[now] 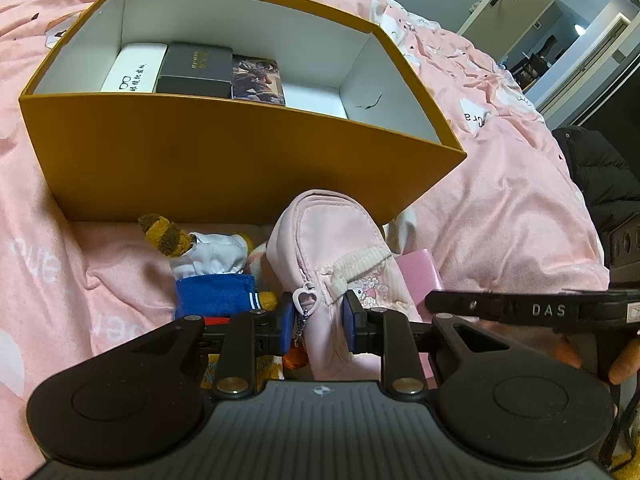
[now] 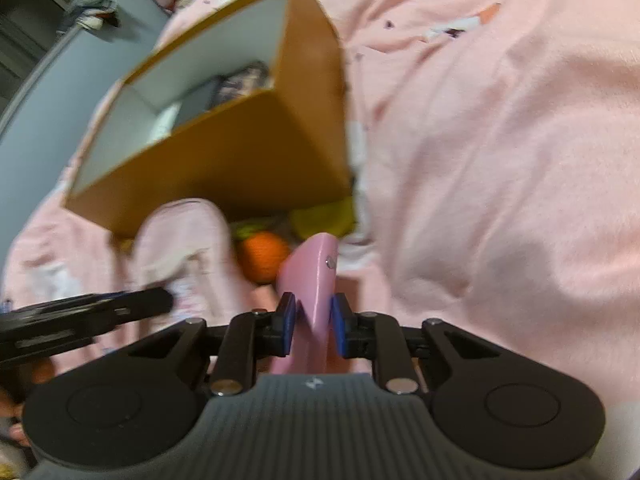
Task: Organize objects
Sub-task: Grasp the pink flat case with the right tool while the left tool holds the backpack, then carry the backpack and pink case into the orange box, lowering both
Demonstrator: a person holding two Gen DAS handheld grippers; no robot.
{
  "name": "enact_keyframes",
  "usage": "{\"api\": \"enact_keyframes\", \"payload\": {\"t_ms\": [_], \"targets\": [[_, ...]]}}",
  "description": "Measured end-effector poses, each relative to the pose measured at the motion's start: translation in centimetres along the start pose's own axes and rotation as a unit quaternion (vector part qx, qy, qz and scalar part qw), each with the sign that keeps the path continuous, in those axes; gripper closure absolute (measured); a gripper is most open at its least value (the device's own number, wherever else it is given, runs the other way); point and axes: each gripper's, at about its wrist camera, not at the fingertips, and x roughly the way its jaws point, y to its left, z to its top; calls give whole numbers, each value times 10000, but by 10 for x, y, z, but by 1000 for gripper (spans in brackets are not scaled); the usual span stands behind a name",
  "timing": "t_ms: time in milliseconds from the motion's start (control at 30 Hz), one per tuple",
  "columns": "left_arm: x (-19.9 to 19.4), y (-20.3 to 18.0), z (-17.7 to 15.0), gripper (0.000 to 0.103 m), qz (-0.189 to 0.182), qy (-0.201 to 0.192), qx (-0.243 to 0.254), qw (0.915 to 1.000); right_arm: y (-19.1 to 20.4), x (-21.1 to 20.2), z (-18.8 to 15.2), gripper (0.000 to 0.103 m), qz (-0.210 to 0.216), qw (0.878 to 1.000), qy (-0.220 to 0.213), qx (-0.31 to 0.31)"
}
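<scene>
An orange cardboard box (image 1: 200, 160) with a white inside stands open on the pink bedcover. Just in front of it lies a pink zip pouch (image 1: 320, 232) with a heart-shaped pull. My left gripper (image 1: 319, 322) is shut on the pouch's near end. The pouch (image 2: 180, 240) appears blurred in the right wrist view, left of centre. My right gripper (image 2: 314, 320) is shut on a flat pink case (image 2: 316, 276) with a metal stud, holding it edge-up before the box (image 2: 240, 152). That case (image 1: 420, 276) shows right of the pouch in the left wrist view.
The box holds a white case (image 1: 136, 66), a black box (image 1: 196, 68) and a picture-printed box (image 1: 256, 78). A plush toy (image 1: 216, 264) in blue trousers lies left of the pouch. An orange ball (image 2: 264, 256) and yellow-green items (image 2: 324, 216) sit by the box's corner. A black jacket (image 1: 600, 184) lies at the bed's right edge.
</scene>
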Motion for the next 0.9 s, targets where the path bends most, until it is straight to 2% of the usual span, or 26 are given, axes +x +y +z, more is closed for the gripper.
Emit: {"api": "enact_keyframes", "payload": {"t_ms": [133,400,633,900], "targets": [[-1,2,-1,74,-28,-24,-24,10000,-1,8,-3,81,-199,9998,32,59],[-7,-2,-2,77,-163,-214,78,9996,2,-4,-1,83,-409,9989,-233,-55],[-26,-13,0,79,-345,-443,306,9980,14,-36,6,84,-560,9951,-788,-228],[-65,-31,14,80,-637,-991,476,9919,34,-81,21,84,-474,9876,-1445,-401]]}}
